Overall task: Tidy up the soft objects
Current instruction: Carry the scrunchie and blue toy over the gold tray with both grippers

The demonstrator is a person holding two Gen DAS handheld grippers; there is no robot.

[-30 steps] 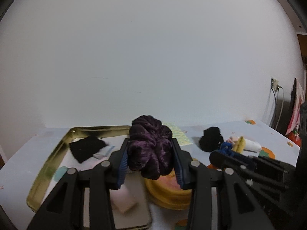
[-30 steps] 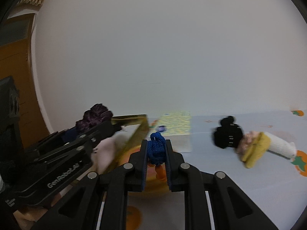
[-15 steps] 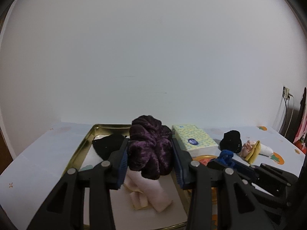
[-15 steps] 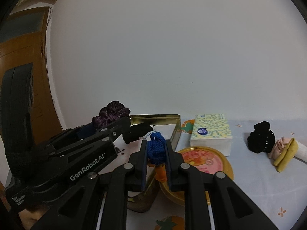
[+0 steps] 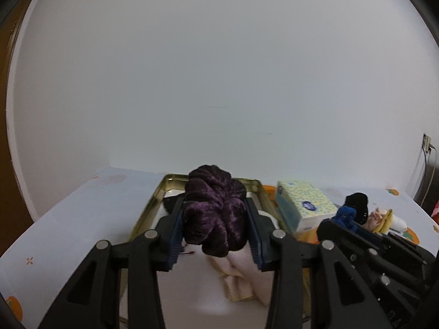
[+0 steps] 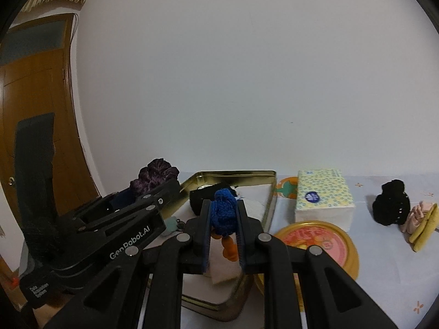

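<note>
My left gripper (image 5: 215, 229) is shut on a dark purple velvet scrunchie (image 5: 214, 211), held above the gold metal tray (image 5: 149, 205). In the tray lie a pale pink cloth (image 5: 247, 271) and a black cloth (image 5: 171, 205). My right gripper (image 6: 223, 229) is shut on a blue knitted piece (image 6: 223, 211) with orange beads (image 6: 229, 248) hanging under it, over the tray's (image 6: 270, 200) near right part. The left gripper with its purple scrunchie (image 6: 153, 176) shows at the left of the right wrist view.
A yellow-green tissue pack (image 6: 322, 200) stands right of the tray, a round gold tin with a pink lid (image 6: 318, 244) in front of it. Farther right lie a black scrunchie (image 6: 391, 201), pink and yellow soft items (image 6: 421, 224). A wooden door (image 6: 30, 115) is at left.
Both grippers have moved left with their loads, from above the round tin to over the tray. The tissue pack and black scrunchie have shifted right in both views.
</note>
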